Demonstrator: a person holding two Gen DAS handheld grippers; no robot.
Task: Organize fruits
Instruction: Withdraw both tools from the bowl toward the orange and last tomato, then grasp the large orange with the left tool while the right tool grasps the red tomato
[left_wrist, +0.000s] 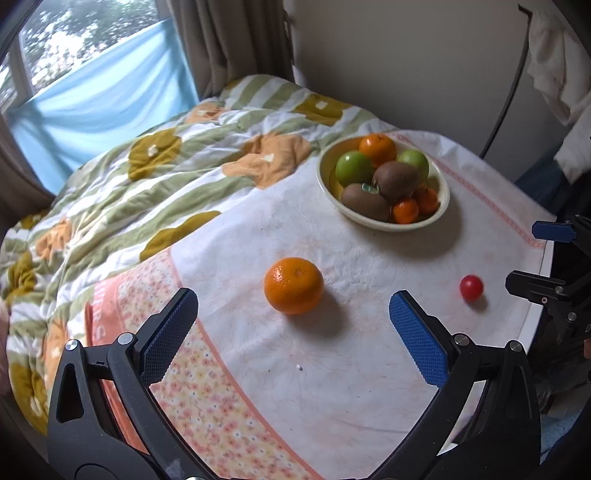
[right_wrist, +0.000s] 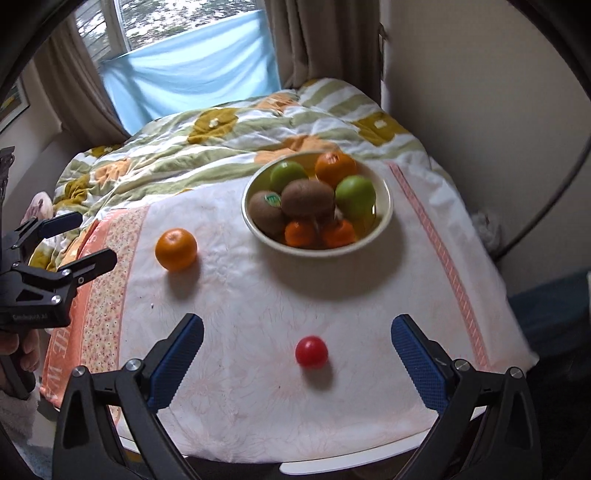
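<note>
Two wrist views, angled down from near, sharing fruit bowl (left_wrist: 384, 218), tablecloth (right_wrist: 258, 295)

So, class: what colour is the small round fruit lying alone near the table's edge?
Red; the small round fruit shows best in the right wrist view.

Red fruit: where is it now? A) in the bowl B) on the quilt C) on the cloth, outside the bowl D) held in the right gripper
C: the red fruit lies on the cloth, apart from the bowl, ahead of the open right gripper, which touches nothing.
</note>
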